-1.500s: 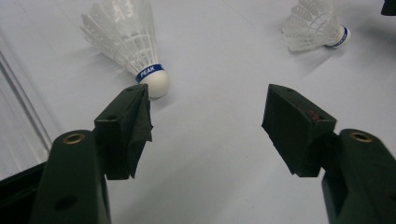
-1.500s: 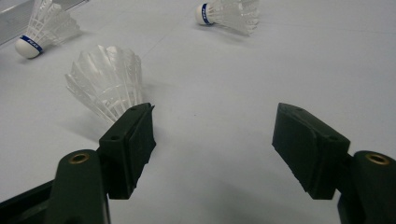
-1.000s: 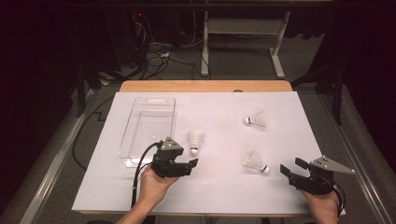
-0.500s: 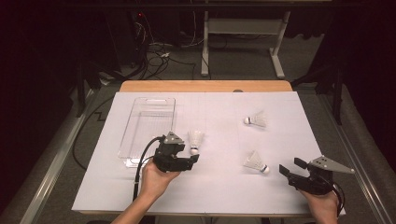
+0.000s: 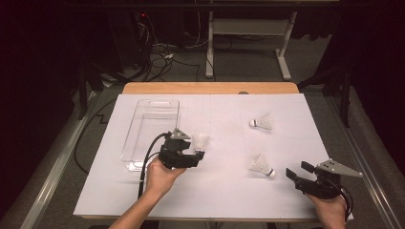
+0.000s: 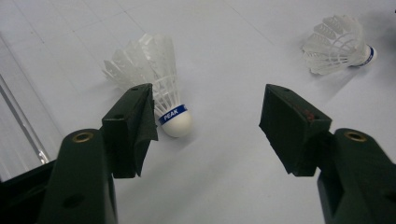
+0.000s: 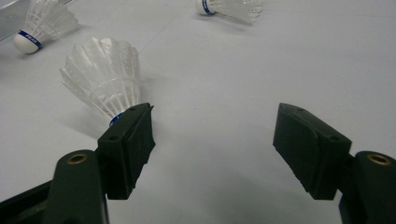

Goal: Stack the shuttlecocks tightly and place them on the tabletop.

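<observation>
Hiding part of the nearest shuttlecock (image 6: 156,88) behind one jaw, left hand-held gripper (image 6: 205,116) gapes wide, nothing gripped; cork tip points back at the gripper, feathers away, lying on its side on the worktop (image 5: 224,191). Clear tray (image 5: 152,129) just left, contents hard to make out. Right hand-held gripper (image 7: 212,135) also wide, jaw covering second shuttlecock's (image 7: 102,79) cork.

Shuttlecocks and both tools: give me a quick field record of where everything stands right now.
left tool: open, jaws apart, at the near-left shuttlecock
near-left shuttlecock: lying on the white sheet, not gripped, beside the clear tray
right tool: open, holding nothing
near-right shuttlecock: lying just ahead of the right tool
far shuttlecock: lying apart, untouched
</observation>
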A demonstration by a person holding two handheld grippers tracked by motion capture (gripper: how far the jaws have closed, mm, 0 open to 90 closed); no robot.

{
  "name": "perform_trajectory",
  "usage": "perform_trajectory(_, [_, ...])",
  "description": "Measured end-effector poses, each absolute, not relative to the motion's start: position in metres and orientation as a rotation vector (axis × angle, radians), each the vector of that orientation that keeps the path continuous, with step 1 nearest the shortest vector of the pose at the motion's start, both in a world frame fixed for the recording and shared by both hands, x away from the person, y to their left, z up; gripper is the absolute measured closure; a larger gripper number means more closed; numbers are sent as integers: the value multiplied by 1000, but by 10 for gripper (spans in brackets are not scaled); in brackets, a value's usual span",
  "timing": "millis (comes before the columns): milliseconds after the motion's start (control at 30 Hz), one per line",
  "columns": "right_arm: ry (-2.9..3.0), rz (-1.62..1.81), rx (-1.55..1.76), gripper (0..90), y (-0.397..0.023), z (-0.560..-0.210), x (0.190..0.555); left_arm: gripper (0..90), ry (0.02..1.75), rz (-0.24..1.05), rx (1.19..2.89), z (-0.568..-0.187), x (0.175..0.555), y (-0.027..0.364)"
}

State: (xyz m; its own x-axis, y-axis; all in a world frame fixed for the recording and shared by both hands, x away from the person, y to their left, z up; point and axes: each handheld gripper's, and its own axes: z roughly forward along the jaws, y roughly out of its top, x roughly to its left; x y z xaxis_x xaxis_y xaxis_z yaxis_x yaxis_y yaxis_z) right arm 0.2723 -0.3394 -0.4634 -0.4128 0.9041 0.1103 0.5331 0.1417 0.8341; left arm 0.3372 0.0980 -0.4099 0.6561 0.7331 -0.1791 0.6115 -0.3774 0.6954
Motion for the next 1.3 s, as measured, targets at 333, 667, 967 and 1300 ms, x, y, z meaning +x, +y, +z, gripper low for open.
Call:
perform_trajectory(333, [2003, 1185, 1373, 291, -340, -463, 272, 359, 1041, 196, 2113, -402, 350, 94])
perform_trajectory(667, [2006, 1186, 1369, 291, -338, -463, 272, 361, 1068, 166, 2126, -401, 365, 89])
perform_trajectory(967, [2013, 1184, 1365, 291, -338, -463, 272, 365, 1085, 143, 2117, -401, 377, 87])
perform_trajectory(1300, [2013, 1183, 1362, 291, -337, -463, 272, 364, 1092, 148, 2117, -402, 382, 90])
